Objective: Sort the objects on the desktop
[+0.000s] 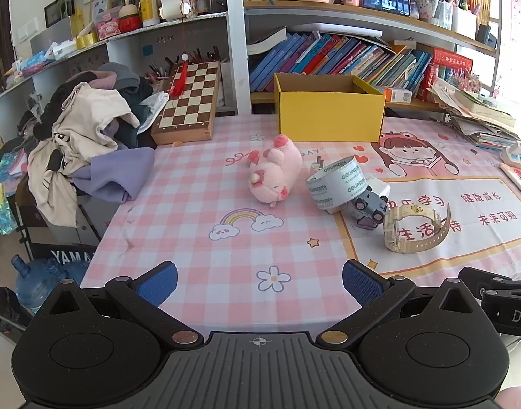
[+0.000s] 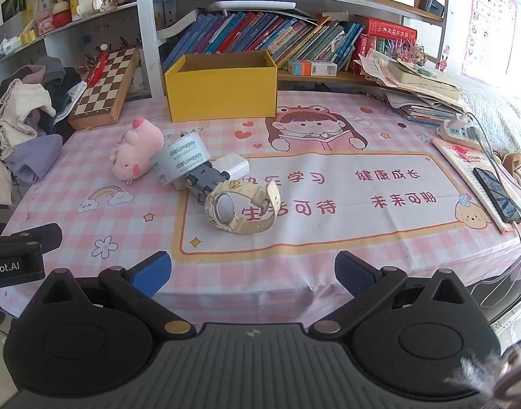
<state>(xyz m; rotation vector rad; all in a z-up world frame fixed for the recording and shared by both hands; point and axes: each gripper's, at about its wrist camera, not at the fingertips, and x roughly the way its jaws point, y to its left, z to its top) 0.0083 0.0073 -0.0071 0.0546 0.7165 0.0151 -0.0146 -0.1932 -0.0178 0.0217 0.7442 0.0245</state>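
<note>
Now we hold both grippers low at the near edge of the desk [image 2: 328, 238], jaws wide apart and empty on the left gripper [image 1: 259, 281] and the right gripper [image 2: 253, 271] alike. Nothing is in the yellow box [image 2: 223, 85] yet, as far as we can see; it stands open at the back. The watch [image 2: 241, 209] lies nearest, just beside the toy car [image 2: 205, 179], which touches the tape [image 2: 180, 162] and a white block [image 2: 233, 167]; the pig [image 1: 275, 170] lies left of them. We judge the watch the best first pick: come in with the right gripper, straddle its case, and close without nudging the car.
</note>
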